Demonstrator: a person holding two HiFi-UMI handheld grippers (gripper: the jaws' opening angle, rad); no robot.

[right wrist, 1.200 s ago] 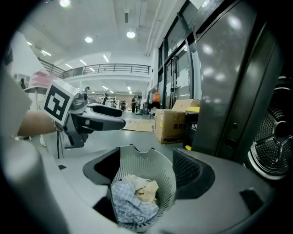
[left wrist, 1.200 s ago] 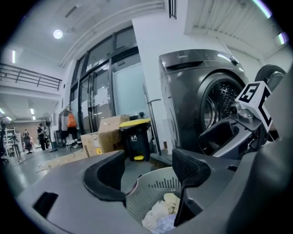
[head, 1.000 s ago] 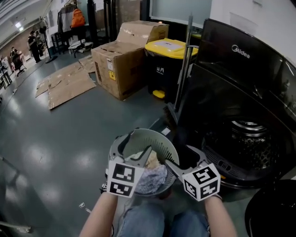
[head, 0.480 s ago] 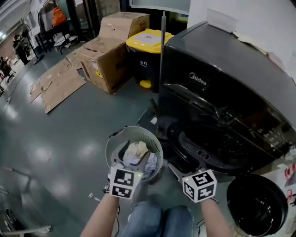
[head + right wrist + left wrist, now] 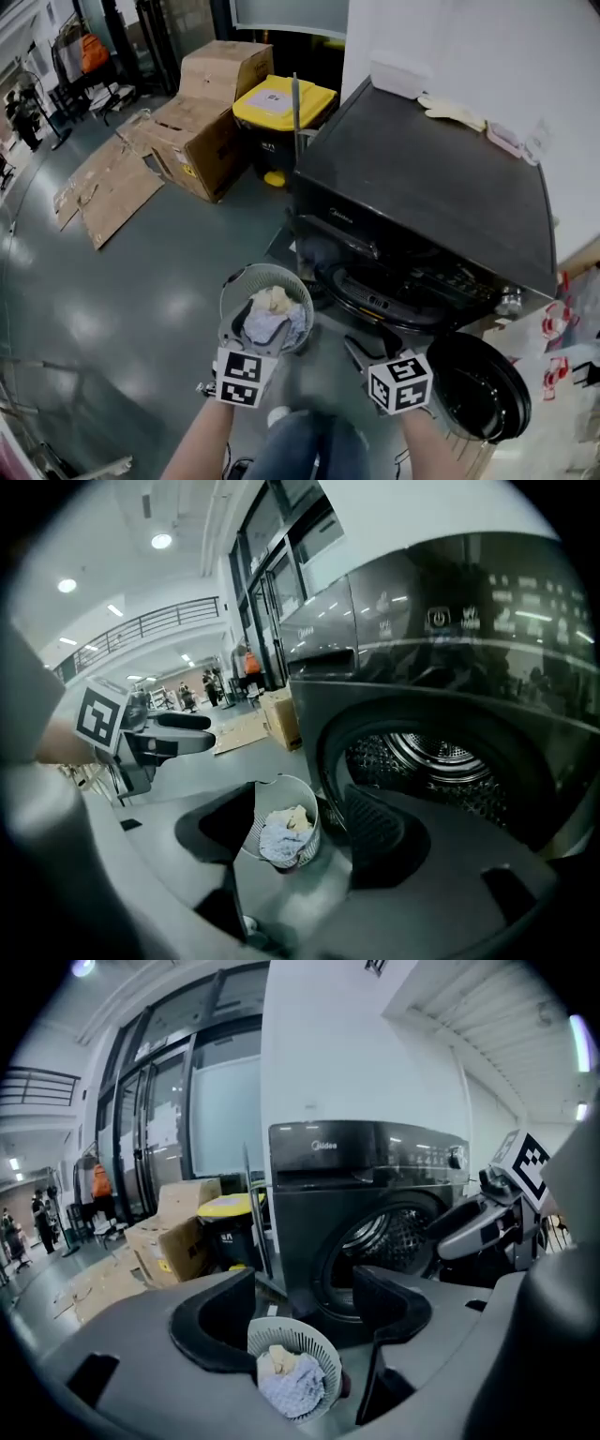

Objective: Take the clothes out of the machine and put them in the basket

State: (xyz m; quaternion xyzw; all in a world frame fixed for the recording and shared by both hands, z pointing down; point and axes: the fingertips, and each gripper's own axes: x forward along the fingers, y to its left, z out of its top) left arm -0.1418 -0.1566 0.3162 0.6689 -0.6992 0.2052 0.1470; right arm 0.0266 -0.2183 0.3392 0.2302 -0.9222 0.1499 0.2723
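Observation:
A round grey basket point(image 5: 234, 289) stands on the floor in front of the black washing machine point(image 5: 422, 178) and holds pale clothes point(image 5: 270, 317), a cream piece and a bluish one. The machine's round door point(image 5: 483, 386) hangs open at the right, and the drum point(image 5: 441, 757) looks empty where it shows. My left gripper point(image 5: 248, 336) hovers above the basket's near rim, open and empty. My right gripper point(image 5: 359, 352) is open beside it, nearer the machine's opening; its jaws have just been closing with nothing between them. Both gripper views show the basket point(image 5: 292, 1372) point(image 5: 281, 832) far below the jaws.
Cardboard boxes point(image 5: 202, 127) and a yellow-lidded bin point(image 5: 277, 117) stand behind the basket, with flattened cardboard point(image 5: 108, 187) on the floor to the left. A thin pole point(image 5: 295, 122) leans at the machine's left corner. Small items point(image 5: 450, 111) lie on the machine's top.
Both grippers have lifted up and away from the basket, where they hung just over the clothes. The head view has risen and now takes in the machine's top.

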